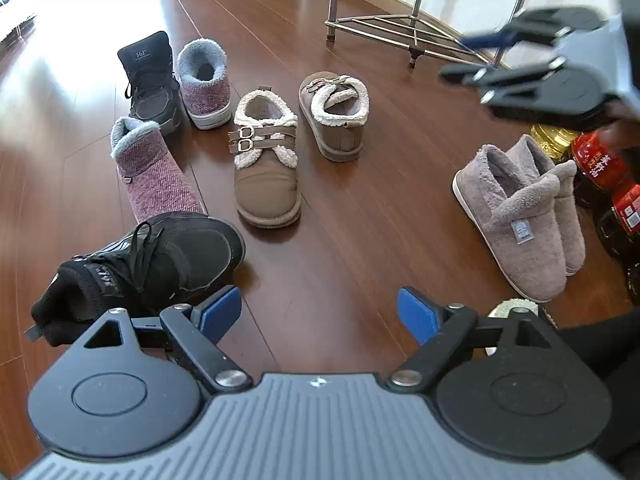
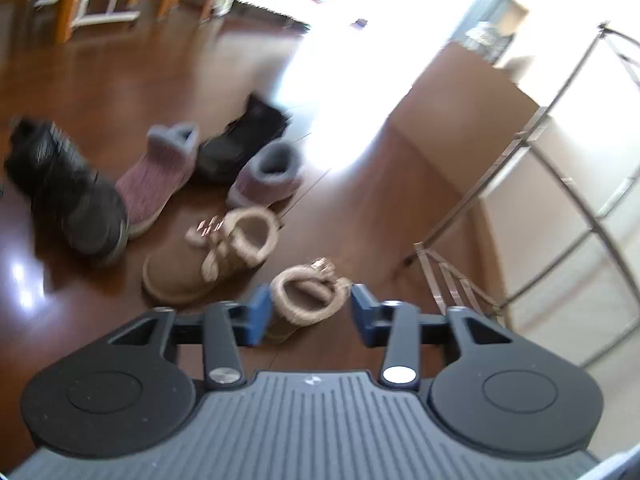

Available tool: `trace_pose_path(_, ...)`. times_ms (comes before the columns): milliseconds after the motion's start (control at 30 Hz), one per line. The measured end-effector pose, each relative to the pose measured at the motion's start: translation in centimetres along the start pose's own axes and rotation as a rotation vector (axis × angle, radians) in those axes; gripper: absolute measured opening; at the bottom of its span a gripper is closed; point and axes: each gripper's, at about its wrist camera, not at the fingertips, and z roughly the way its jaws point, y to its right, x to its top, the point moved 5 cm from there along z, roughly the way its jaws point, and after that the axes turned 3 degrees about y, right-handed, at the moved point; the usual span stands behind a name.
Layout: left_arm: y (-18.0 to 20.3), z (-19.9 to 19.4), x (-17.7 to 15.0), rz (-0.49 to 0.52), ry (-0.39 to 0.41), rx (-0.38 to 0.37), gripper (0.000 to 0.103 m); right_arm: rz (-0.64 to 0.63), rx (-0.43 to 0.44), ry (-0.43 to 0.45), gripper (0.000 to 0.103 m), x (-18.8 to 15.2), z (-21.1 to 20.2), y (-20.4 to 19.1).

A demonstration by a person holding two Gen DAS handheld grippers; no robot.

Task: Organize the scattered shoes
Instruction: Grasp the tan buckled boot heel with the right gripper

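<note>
Left wrist view: left claw (image 1: 320,314) held open, nothing between the jaws. One pair, the lilac fleece slippers (image 1: 520,216), is already set side by side, ahead and to the right of the claw. A black sneaker (image 1: 160,264) lies on its side just left of the claw; its mate (image 1: 152,80) is parked far ahead. Pink knit boots (image 1: 160,176) and tan buckle shoes (image 1: 268,168) are still unpaired.

Right wrist view (blurred): right claw (image 2: 306,314) seen with a gap, nothing gripped. A tan shoe (image 2: 308,296) is framed just past the tips, on the floor (image 2: 100,80). The rack (image 2: 560,200) stands to the right. Judged: roughly a quarter done.
</note>
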Motion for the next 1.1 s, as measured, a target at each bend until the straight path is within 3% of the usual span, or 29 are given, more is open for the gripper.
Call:
trace_pose_path(133,-0.1,1.1,-1.7,-0.043,-0.103,0.034,0.087,-0.133,0.133,-0.052,0.03,-4.6,6.5,-0.5)
trace_pose_path(267,-1.0,3.4,-2.5,-0.082,-0.225,0.16,0.087,-0.394,0.247,-0.029,0.03,-7.9,12.5,0.3)
trace_pose_path(433,-1.2,5.0,-1.5,-0.126,-0.311,0.176,0.087,-0.6,0.435,0.008,0.031,-8.6,17.3,2.0)
trace_pose_path(533,-1.0,5.9,0.1,-0.134,-0.299,0.138,0.087,-0.687,0.528,0.053,0.035,-8.2,18.5,1.7)
trace_pose_path(667,-1.0,7.8,3.8,-0.118,-0.193,0.185,0.087,-0.764,0.593,0.098,0.039,-7.4,20.5,0.7)
trace_pose_path(867,-2.2,9.8,7.1,-0.211,-0.074,0.262,0.087,-0.995,0.644,0.08,0.037,-8.8,22.0,0.3)
trace_pose_path(1000,-3.5,11.1,7.7,-0.292,-0.062,0.29,0.087,-1.024,0.666,0.092,0.036,-9.0,22.9,0.3)
trace_pose_path(1033,-3.9,11.5,7.7,-0.309,-0.069,0.293,0.087,-1.023,0.679,0.084,0.028,-9.1,23.1,0.1)
trace_pose_path(1100,-4.5,11.9,7.6,-0.319,-0.086,0.305,0.087,-1.015,0.68,0.074,0.027,-9.2,23.3,-0.2)
